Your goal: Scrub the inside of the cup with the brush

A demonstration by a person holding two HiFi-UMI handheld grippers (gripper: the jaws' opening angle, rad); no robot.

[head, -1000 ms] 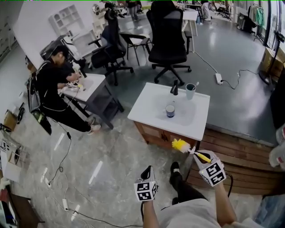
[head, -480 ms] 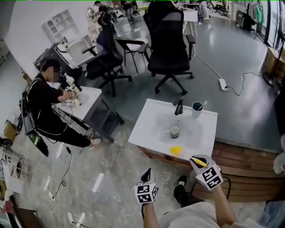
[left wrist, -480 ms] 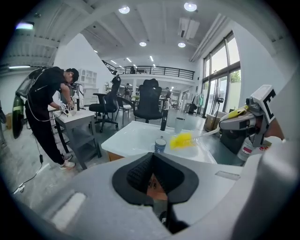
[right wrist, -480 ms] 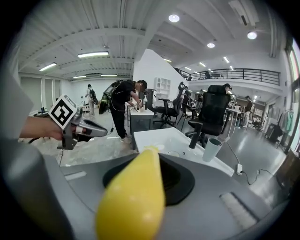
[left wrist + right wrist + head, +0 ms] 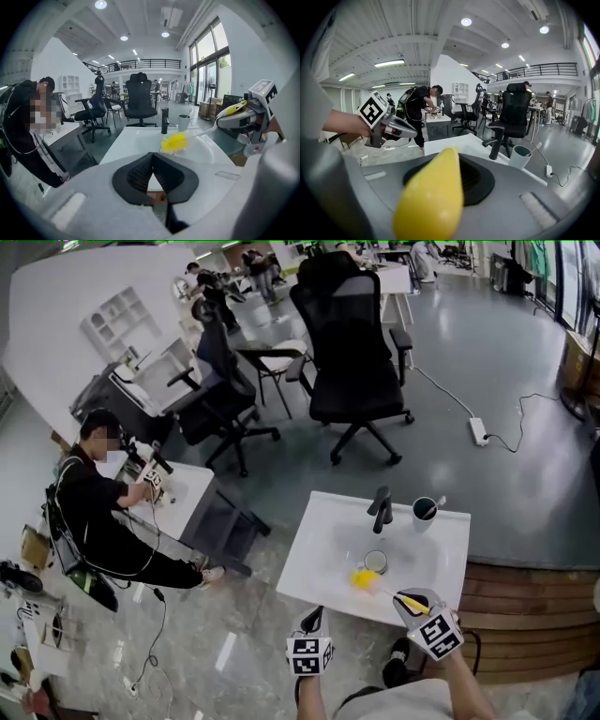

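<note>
at the far left of the room: seated person (image 5: 94, 498), dressed in black, bent over a small white desk (image 5: 187, 486).

behind the desk: black office chair (image 5: 220, 390) on the grey floor; to its right a larger black chair (image 5: 349, 343), high-backed, facing away.

low centre, near edge of scene: left gripper (image 5: 313, 614), marker cube on top, held just off the near-left corner of the white sink counter (image 5: 314, 554). jaws pressed together, nothing between them.

on the counter, in the basin: cup (image 5: 376, 562), upright, just in front of the black faucet (image 5: 382, 507).

beside the cup: brush (image 5: 365, 579). yellow bristle head lies at the cup's near-left rim, not down inside it; whether bristles touch the rim cannot be told. white stem runs back and rightward to a yellow handle.

near-right corner of the counter: right gripper (image 5: 409, 599), jaws pinching the brush by its yellow handle, the handle's butt poking back over the gripper body.

right of the faucet: dark tumbler (image 5: 424, 511), upright on the counter top, a pale stick leaning in it.

further right, on the floor: white power strip (image 5: 480, 432) with trailing cable.

lower right: wooden platform (image 5: 525, 615), butting against the counter's side.
</note>
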